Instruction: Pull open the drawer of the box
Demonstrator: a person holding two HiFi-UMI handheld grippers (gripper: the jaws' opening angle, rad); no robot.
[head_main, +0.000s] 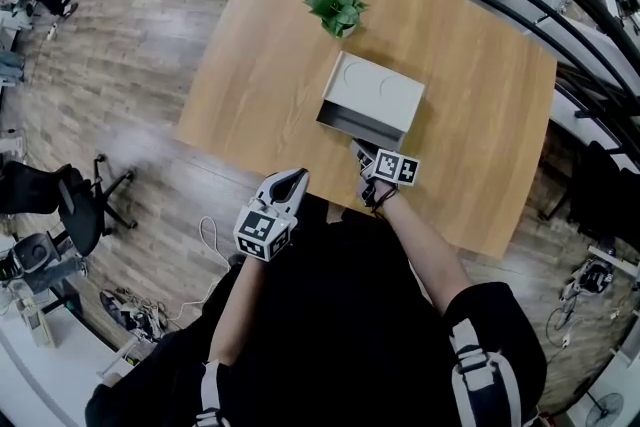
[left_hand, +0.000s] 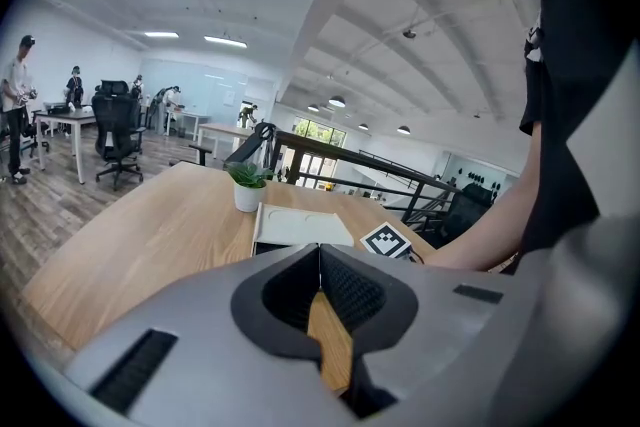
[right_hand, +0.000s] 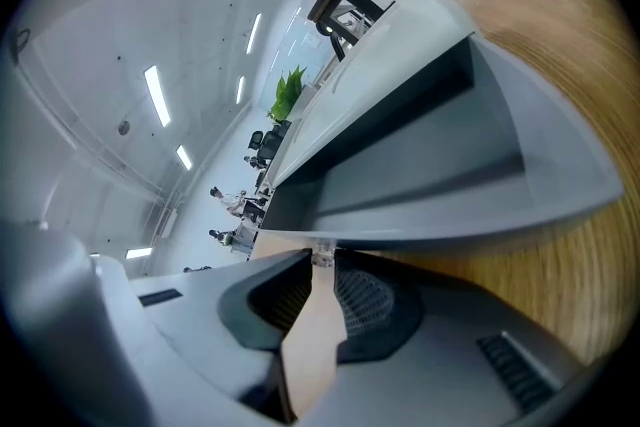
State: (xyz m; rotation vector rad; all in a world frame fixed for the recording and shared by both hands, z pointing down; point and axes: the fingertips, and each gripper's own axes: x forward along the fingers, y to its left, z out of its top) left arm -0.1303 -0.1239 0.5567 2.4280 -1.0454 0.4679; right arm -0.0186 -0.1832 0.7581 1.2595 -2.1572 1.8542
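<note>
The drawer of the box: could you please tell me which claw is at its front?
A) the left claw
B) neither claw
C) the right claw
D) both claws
C: the right claw is closed on the front of the partly pulled-out drawer of the box, while the left claw is shut on nothing, short of the box.

- One wooden table [head_main: 480, 115] in front of me
- One white box [head_main: 390, 87] on it
- One drawer [head_main: 352, 122] in that box
- One potted plant [head_main: 337, 8]
- Two grippers, both mine: my left gripper [head_main: 293, 180] and my right gripper [head_main: 363, 152]
- Two marker cubes, one on each gripper
- Two jaws on each gripper, four in all
</note>
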